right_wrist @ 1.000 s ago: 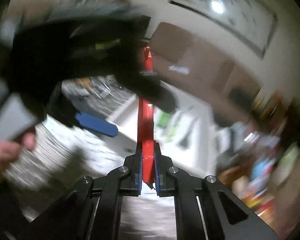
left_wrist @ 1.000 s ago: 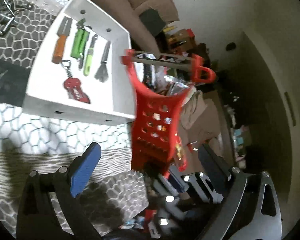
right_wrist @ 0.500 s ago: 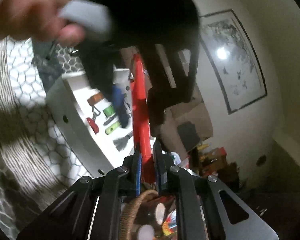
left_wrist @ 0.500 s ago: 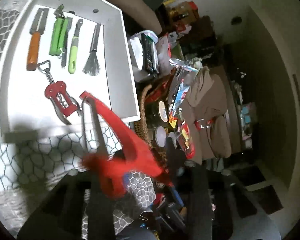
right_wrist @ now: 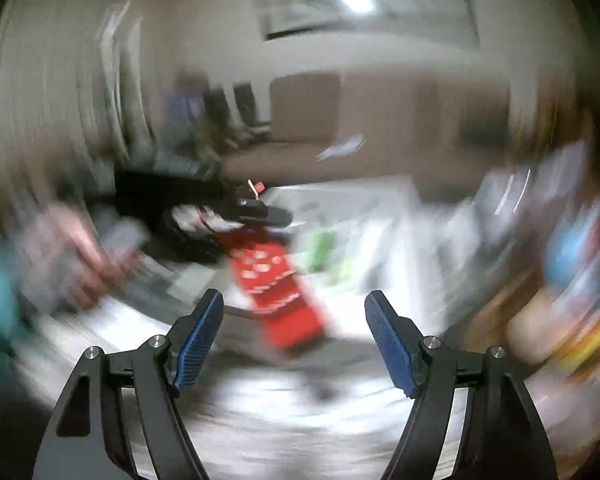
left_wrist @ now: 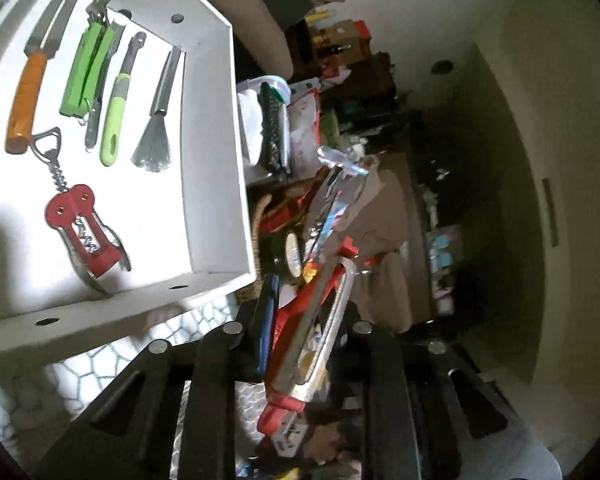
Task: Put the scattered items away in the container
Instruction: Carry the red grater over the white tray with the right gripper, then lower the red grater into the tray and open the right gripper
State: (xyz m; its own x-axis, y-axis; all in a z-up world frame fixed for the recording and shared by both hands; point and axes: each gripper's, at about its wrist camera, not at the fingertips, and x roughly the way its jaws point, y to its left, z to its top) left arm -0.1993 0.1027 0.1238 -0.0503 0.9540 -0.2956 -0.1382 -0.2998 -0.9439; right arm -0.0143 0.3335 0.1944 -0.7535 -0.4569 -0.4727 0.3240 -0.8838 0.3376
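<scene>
My left gripper is shut on a red perforated grater and holds it just off the right edge of the white tray. In the tray lie a red corkscrew, an orange-handled knife, a green tool, a green peeler and a metal whisk-like tool. My right gripper is open and empty. In its blurred view the red grater hangs from the left gripper ahead of it.
The tray sits on a grey honeycomb-patterned cloth. To its right are a wicker basket and a heap of packets, a remote and clothes. The right wrist view is heavily motion-blurred.
The right gripper has let go of the red grater and opened, pulling back. The left gripper has closed on the grater and now holds it alone beside the tray.
</scene>
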